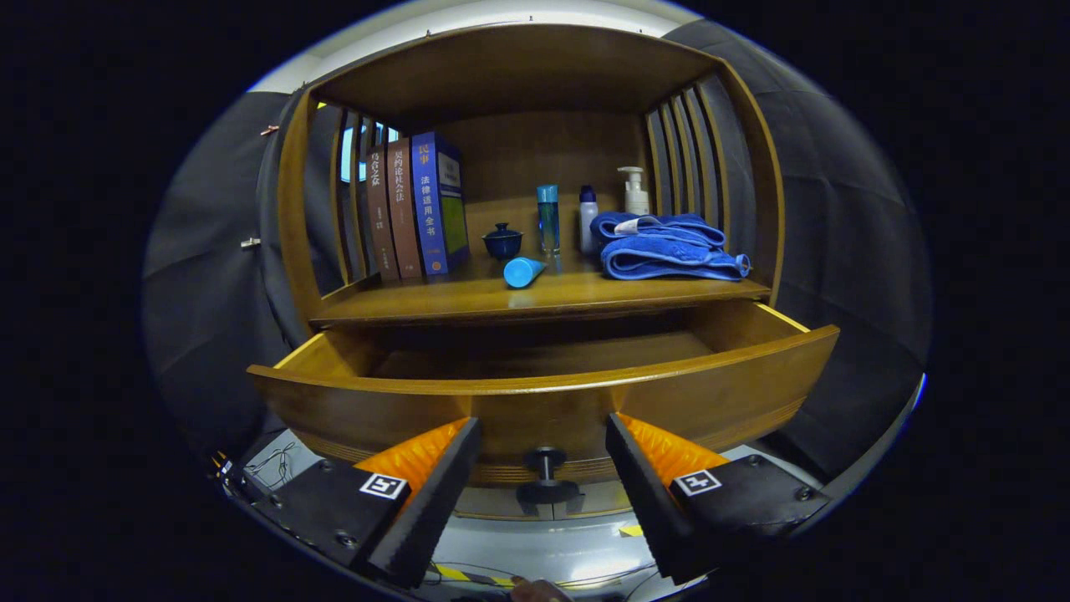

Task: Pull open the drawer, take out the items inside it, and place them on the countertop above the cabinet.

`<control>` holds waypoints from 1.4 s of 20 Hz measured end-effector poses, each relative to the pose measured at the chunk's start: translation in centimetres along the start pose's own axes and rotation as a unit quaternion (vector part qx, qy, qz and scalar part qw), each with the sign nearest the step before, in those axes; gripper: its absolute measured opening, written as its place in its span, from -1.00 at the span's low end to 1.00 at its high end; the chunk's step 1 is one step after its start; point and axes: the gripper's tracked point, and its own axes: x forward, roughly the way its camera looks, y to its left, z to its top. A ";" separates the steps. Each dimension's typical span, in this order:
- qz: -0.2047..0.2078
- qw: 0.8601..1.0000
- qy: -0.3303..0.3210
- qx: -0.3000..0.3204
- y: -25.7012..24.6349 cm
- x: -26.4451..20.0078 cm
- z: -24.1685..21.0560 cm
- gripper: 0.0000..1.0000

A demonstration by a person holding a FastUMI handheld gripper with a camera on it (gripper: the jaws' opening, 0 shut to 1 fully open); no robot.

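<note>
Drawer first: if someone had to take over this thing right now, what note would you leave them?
Hand-held gripper: open, holding nothing, its fingers on either side of the drawer knob without touching it.
Drawer: pulled open. The part of its floor that shows is bare; the strip behind the front panel is hidden, so I cannot tell whether anything is left inside.
Countertop: it carries a light blue tube lying down, a folded blue towel, bottles, a small dark lidded cup and three books.
Done: the drawer is open.
Left: check the hidden strip and lift anything found there onto the countertop.
</note>
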 end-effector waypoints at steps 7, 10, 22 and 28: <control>0.001 1.000 0.004 0.004 0.3 5.1 1.2 1.00; 0.003 1.000 0.005 0.011 0.4 6.3 1.5 1.00; 0.000 1.000 0.014 0.010 0.6 7.7 1.3 1.00; 0.003 1.000 0.013 0.010 0.7 7.0 2.3 1.00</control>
